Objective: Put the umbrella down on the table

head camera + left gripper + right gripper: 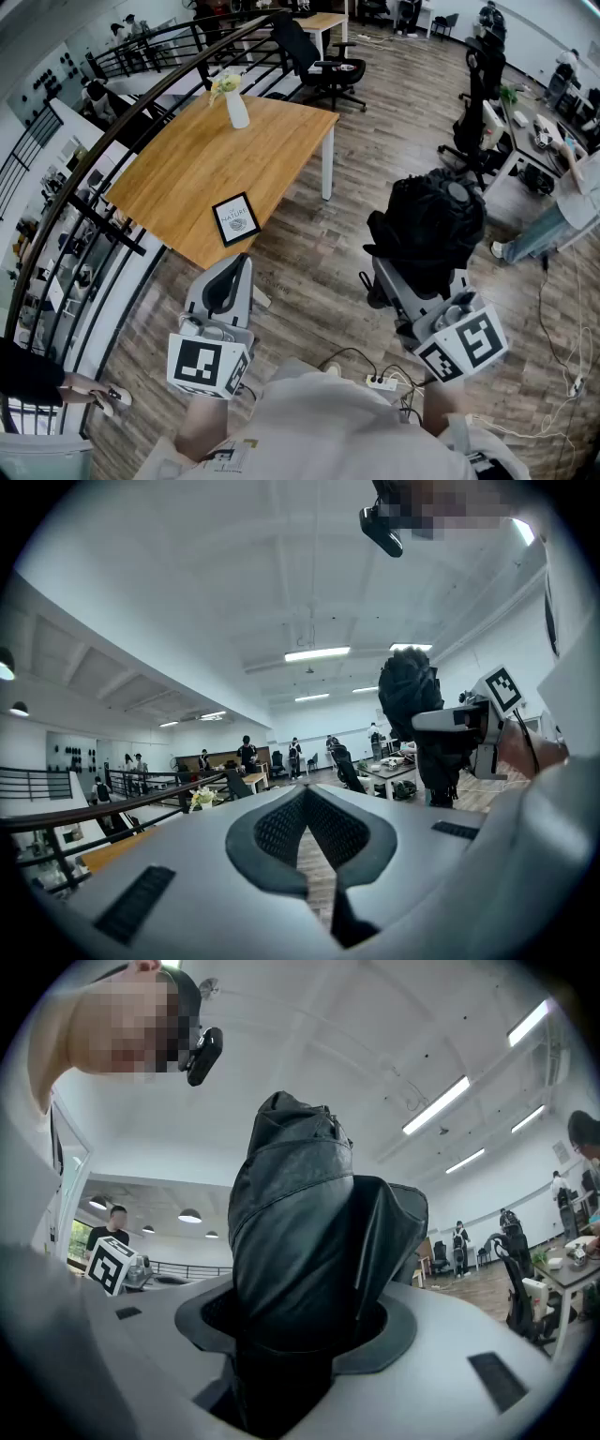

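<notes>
Wood-plank office floor (375, 216) underfoot, with a black railing (112, 230) curving along the left. Beside it, a rectangular table (178, 178) with pale wooden top and white legs, bearing a white vase (237, 109) of flowers (225, 84) and a dark framed card (236, 219) near the front edge. Left gripper (225, 281), smooth grey shell with ribbed dark pads, held about level over the floor just short of the table, jaws closed together and empty. Right gripper (412, 298) clamped round a folded black umbrella (431, 220), its glossy crumpled fabric bulging out past the jaws, over the floor well right of the table.
</notes>
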`<state>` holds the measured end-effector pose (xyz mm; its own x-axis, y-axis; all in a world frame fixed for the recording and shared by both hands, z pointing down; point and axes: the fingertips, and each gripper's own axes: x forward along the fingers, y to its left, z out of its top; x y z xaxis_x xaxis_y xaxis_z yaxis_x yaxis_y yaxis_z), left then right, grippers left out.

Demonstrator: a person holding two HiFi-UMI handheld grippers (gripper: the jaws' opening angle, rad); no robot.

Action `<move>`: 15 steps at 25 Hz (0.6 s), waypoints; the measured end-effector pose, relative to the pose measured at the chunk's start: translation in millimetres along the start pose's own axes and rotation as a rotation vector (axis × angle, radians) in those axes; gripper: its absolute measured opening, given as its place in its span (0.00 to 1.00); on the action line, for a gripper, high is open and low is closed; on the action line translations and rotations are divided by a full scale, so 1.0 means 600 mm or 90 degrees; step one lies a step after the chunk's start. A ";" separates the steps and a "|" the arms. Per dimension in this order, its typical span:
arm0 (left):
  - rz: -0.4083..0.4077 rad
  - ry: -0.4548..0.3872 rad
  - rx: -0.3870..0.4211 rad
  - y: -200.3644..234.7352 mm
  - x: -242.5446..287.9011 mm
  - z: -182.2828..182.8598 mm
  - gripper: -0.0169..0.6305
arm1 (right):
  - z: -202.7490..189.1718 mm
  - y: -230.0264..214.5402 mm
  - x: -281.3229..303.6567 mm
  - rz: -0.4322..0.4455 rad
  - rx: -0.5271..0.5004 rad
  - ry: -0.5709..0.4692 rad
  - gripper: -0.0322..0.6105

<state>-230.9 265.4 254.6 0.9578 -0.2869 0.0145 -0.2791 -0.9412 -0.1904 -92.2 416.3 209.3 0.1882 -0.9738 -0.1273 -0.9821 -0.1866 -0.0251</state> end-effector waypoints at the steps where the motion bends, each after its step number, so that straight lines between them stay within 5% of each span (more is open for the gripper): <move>1: 0.000 -0.001 0.001 0.000 0.000 0.002 0.05 | -0.001 -0.001 0.001 0.001 0.005 0.003 0.47; 15: -0.007 0.008 0.016 -0.016 0.014 0.004 0.05 | -0.005 -0.014 -0.004 0.015 0.019 0.006 0.48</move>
<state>-219.9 272.6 254.1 0.9600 -0.2787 0.0290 -0.2662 -0.9395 -0.2154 -84.4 419.6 213.1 0.1651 -0.9790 -0.1196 -0.9858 -0.1600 -0.0513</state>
